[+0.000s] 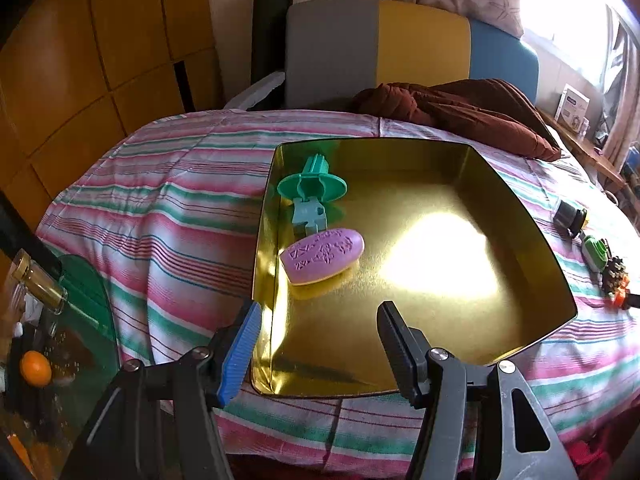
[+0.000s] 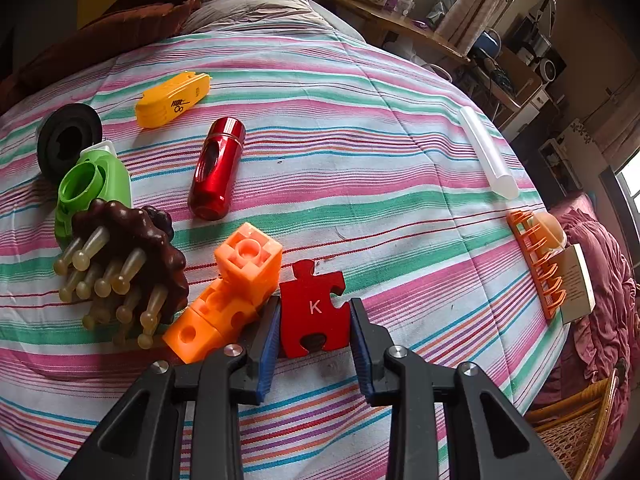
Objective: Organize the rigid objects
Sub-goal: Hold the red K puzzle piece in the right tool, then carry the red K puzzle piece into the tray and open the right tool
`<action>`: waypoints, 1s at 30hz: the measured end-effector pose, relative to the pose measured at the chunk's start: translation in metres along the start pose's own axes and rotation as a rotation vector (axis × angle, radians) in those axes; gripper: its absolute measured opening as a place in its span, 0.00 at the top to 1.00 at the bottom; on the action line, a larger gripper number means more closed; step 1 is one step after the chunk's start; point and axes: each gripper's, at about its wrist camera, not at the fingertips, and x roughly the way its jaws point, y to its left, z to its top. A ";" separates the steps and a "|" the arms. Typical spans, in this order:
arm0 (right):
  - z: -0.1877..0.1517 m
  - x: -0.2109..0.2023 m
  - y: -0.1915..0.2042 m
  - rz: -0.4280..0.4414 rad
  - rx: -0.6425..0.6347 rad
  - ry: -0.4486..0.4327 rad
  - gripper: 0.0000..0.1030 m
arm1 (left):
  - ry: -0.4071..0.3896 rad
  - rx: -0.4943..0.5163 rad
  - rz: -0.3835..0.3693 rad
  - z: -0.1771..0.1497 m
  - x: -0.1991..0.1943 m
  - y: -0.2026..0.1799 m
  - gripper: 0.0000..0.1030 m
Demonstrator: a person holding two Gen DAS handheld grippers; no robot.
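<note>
1. A tray (image 1: 520,240) lies on the bed (image 1: 180,208); in its far left corner sits a flanged plastic piece (image 1: 312,188), with an oval soap-shaped piece (image 1: 322,256) just near of it.
2. Right of the tray, small objects (image 1: 600,256) lie on the bed.
3. In the right wrist view, a puzzle piece (image 2: 314,312) lies between the right hand-held gripper's (image 2: 314,332) fingers, a block (image 2: 228,296) touching its left.
4. Left of the block lies a knobbed massager (image 2: 124,264); far of it a cylinder (image 2: 216,168).

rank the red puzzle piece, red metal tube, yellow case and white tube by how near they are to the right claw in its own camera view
1. red puzzle piece, between the right claw's pads
2. red metal tube, ahead, slightly left
3. yellow case, farther back left
4. white tube, far right; too close to call against the case
</note>
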 end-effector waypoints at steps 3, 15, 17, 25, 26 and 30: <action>0.000 0.000 -0.001 0.002 0.005 0.000 0.69 | 0.003 0.003 0.002 -0.002 0.000 -0.001 0.41; 0.004 -0.004 -0.019 0.039 0.107 -0.013 0.69 | 0.006 -0.007 0.002 -0.008 0.000 0.004 0.41; 0.006 -0.012 -0.026 0.044 0.137 -0.051 0.69 | 0.004 -0.009 0.002 -0.009 -0.001 0.006 0.41; 0.011 -0.070 -0.040 0.208 0.237 -0.254 0.69 | 0.001 -0.031 0.008 -0.008 0.000 0.015 0.41; 0.014 -0.082 -0.037 0.253 0.233 -0.280 0.69 | 0.001 -0.035 0.009 -0.008 0.000 0.016 0.41; 0.020 -0.127 -0.007 0.376 0.169 -0.358 0.69 | -0.008 -0.058 0.017 -0.008 -0.001 0.024 0.41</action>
